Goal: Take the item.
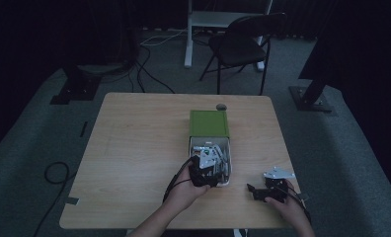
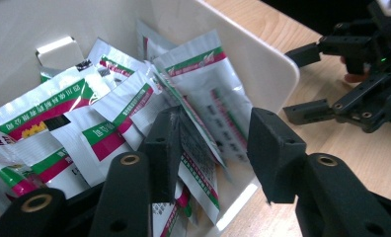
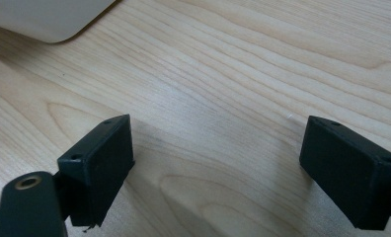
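While dim light blurs the high view, left gripper (image 2: 211, 148) sits in the white tray (image 2: 262, 64), jaws straddling a sachet (image 2: 203, 133), contact unclear | sachets' print unreadable | right gripper (image 3: 215, 163) jaws wide apart over bare wood table (image 3: 243, 64) | chair (image 1: 243, 44) behind, half in shadow

Your left gripper (image 2: 211, 143) is all matte black: two blocky rectangular pads on flat linkage arms, each arm set with brass-ringed rivets and small screw holes. A black cable loops back from it along your bare forearm. Your right gripper (image 3: 215, 168) wears the same black, square-edged pads, with one brass-ringed hole on the near arm. On top of it sits a pale grey three-cornered plate (image 1: 278, 173), and a cable trails off behind.
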Tool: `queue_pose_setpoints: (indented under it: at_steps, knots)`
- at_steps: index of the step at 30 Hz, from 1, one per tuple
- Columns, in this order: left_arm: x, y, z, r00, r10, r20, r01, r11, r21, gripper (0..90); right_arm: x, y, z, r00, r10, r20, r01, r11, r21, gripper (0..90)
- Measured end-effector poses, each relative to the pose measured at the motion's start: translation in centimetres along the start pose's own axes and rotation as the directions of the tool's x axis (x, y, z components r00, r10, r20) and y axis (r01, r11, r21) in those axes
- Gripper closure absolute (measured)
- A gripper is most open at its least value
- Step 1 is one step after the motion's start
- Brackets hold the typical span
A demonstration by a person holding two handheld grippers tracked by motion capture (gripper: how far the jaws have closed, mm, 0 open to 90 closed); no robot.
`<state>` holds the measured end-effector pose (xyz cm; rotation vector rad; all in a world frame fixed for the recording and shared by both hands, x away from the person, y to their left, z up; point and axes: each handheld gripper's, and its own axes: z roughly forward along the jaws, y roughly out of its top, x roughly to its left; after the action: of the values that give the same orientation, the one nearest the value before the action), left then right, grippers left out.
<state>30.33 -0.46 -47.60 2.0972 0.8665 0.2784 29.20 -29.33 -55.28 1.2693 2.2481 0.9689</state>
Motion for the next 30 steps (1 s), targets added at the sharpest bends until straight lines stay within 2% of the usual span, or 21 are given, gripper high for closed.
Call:
queue_pose_setpoints:
  at_steps: [6, 12, 17, 22, 27, 29, 30]
  knots:
    - [0.1, 0.0, 0.3, 0.9999, -0.001, -0.011, 0.002, 0.9999, 0.013, 63.8, 0.0, 0.0, 0.0, 1.0, 0.001, 0.0, -0.001, 1.0, 0.0, 12.7]
    - [-0.1, 0.2, 0.8, 0.9996, -0.014, -0.023, 0.015, 0.9992, 0.038, 63.8, 0.0, 0.0, 0.0, 1.0, 0.0, 0.0, 0.0, 1.0, 0.001, 12.7]
    - [-0.6, 0.1, 1.8, 0.9994, 0.007, -0.034, -0.004, 0.9972, 0.074, 66.1, 0.0, 0.0, 0.0, 1.0, 0.001, 0.0, -0.001, 1.0, 0.0, 12.7]
    - [-0.8, 0.0, 2.3, 0.9991, 0.015, -0.04, -0.012, 0.9973, 0.072, 67.3, 0.0, 0.0, 0.0, 1.0, 0.0, 0.0, 0.0, 1.0, 0.0, 12.6]
    - [-1.1, -0.2, 2.5, 0.9976, 0.026, -0.065, -0.022, 0.998, 0.06, 67.6, 0.0, 0.0, 0.0, 1.0, 0.0, 0.0, 0.0, 1.0, 0.0, 12.7]
    - [-1.3, -0.3, 2.5, 0.9974, 0.011, -0.07, -0.007, 0.9977, 0.067, 69.7, 0.0, 0.0, 0.0, 1.0, 0.001, 0.0, -0.001, 1.0, 0.0, 12.7]
    - [-1.3, -0.3, 2.6, 0.9968, 0.02, -0.077, -0.015, 0.9978, 0.065, 71.5, 0.0, 0.0, 0.0, 1.0, 0.001, 0.0, -0.001, 1.0, 0.0, 12.7]
